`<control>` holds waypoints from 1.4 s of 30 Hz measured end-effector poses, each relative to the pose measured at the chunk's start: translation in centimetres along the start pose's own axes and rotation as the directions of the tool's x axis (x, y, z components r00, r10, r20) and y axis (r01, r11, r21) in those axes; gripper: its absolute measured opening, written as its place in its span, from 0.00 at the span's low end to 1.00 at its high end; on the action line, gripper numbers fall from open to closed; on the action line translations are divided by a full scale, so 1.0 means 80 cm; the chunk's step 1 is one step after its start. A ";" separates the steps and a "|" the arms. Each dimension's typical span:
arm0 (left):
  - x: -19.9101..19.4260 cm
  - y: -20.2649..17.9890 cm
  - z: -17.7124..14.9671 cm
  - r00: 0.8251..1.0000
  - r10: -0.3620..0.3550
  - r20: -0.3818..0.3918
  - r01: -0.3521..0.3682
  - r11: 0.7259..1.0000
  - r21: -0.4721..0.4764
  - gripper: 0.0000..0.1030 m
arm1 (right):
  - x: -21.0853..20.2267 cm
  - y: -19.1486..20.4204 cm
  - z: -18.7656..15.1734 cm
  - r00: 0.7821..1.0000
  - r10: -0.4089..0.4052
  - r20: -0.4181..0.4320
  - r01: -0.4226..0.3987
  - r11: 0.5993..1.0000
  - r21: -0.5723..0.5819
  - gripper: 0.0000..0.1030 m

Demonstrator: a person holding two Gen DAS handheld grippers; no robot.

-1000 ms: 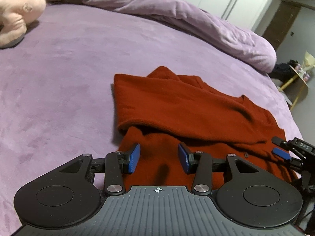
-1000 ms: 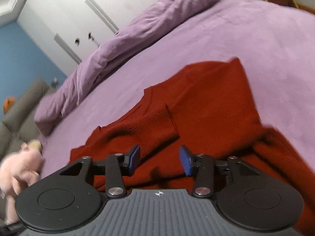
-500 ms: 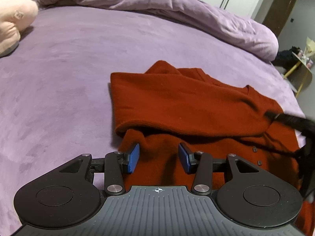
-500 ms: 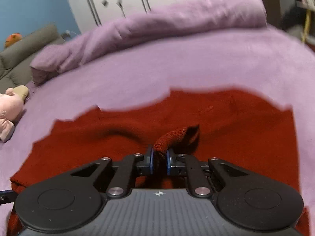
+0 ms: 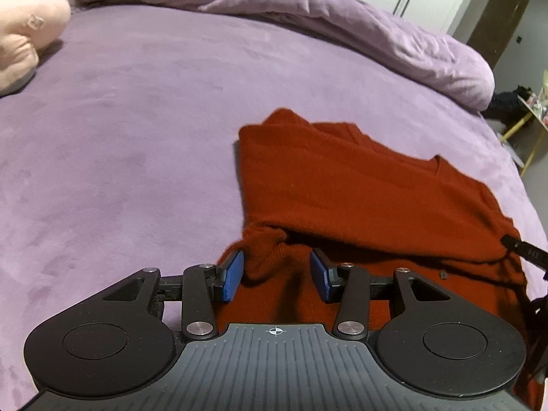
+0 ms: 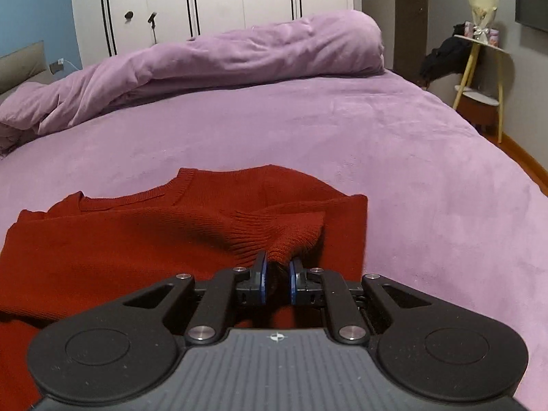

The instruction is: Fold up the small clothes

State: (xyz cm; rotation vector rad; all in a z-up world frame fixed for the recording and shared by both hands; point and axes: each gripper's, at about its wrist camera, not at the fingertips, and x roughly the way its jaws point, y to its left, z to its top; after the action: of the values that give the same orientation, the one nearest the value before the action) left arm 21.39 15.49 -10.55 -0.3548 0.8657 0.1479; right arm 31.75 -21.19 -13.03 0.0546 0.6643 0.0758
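Purple velvety bedspread (image 6: 394, 137) carries the soft, floppy rust-red knitted sweater (image 5: 359, 188) near its near edge, the right gripper (image 6: 276, 275) clamped on a ribbed cuff, the best hold, the left gripper (image 5: 276, 275) gaping over bunched hem.

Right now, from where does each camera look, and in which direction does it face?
Left wrist: sits on the left tongs, looks down over the red sweater toward the pink plush toy; its open blue pads show.
Right wrist: sits on the right tongs, faces the wardrobe; its pads pinch a ribbed sweater edge.
Shared: sweater, purple bed, rolled duvet.
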 end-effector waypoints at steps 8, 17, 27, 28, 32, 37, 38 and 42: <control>0.003 0.009 0.002 1.000 0.008 -0.025 -0.007 1.000 0.020 0.48 | 0.009 -0.008 -0.008 0.995 -0.095 -0.022 0.094 0.995 -0.029 0.20; -0.018 -0.013 0.002 0.995 -0.088 0.051 0.086 0.996 0.037 0.47 | -0.051 -0.024 -0.021 0.998 0.058 0.027 -0.062 0.979 0.195 0.28; 0.049 -0.047 0.004 0.994 -0.097 -0.046 0.101 0.991 0.087 0.39 | -0.013 -0.009 -0.033 0.983 0.173 -0.061 -0.145 0.937 0.317 0.28; 0.053 -0.045 0.006 0.995 -0.090 -0.042 0.094 0.992 0.083 0.37 | -0.010 -0.010 -0.033 0.986 0.157 -0.062 -0.131 0.943 0.308 0.27; 0.060 -0.031 0.012 0.998 -0.066 -0.020 0.067 0.995 0.077 0.27 | -0.012 -0.020 -0.033 0.998 0.021 -0.051 -0.007 0.966 0.260 0.12; 0.064 -0.001 0.019 0.993 -0.109 -0.037 0.108 0.994 -0.027 0.21 | -0.024 -0.048 -0.038 0.995 0.095 -0.028 -0.076 0.914 0.399 0.14; 0.064 0.003 0.020 0.992 -0.118 -0.041 0.116 0.992 -0.054 0.21 | -0.023 -0.055 -0.039 0.992 0.120 -0.023 -0.098 0.893 0.438 0.19; 0.069 0.000 0.023 0.991 -0.118 -0.057 0.114 0.991 -0.065 0.19 | 0.000 -0.063 -0.034 0.982 0.184 -0.030 -0.135 0.814 0.565 0.31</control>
State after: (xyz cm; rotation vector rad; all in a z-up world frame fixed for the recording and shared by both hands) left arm 26.24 16.09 -13.66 -0.4678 0.8997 0.0562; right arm 30.34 -26.12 -15.51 0.6855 0.7481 0.0423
